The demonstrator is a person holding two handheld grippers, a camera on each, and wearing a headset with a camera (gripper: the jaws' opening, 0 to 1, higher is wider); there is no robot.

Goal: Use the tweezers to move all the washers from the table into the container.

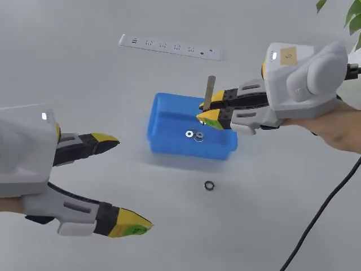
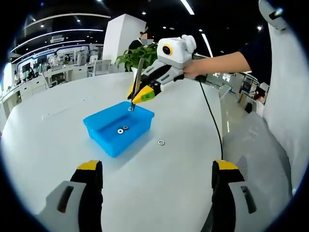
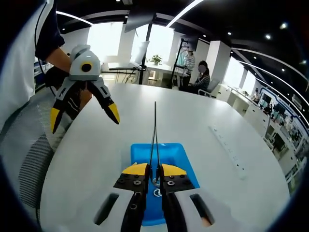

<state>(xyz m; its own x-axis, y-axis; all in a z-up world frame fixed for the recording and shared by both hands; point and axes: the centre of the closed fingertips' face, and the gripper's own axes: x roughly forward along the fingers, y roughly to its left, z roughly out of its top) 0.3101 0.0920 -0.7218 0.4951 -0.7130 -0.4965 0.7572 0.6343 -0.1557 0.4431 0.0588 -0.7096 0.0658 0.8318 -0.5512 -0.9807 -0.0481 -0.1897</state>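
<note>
The right gripper (image 1: 210, 111) hangs over the far right part of the blue container (image 1: 169, 116), its fingers (image 1: 213, 117) closed together and clamped on the tweezers (image 1: 210, 89). The tweezers stand nearly upright, a little tilted. In the left gripper view their upper end rises above the right gripper (image 2: 143, 94) and the tweezers (image 2: 136, 82) taper down to tips just inside the far corner of the container (image 2: 104, 126). Whether the tips hold anything is too small to tell.

Two washers (image 1: 194, 135) lie side by side on the container floor, near its middle, seen also in the left gripper view (image 2: 123, 129). One more washer (image 1: 209, 185) lies on the white counter (image 1: 84, 73) just in front of the container, apart from its wall.

The left gripper (image 1: 125, 184) hovers above the counter to the left of the container, well apart from it, with its fingers (image 1: 131, 227) spread wide and nothing between them. In the right gripper view the left gripper (image 3: 84, 117) shows the same wide spread, and the tweezers (image 3: 155, 130) run forward between that view's own fingers (image 3: 136, 170) over the container (image 3: 171, 153).

A white power strip (image 1: 169, 48) lies on the counter beyond the container. A black cable (image 1: 321, 214) trails from the right gripper across the counter.
</note>
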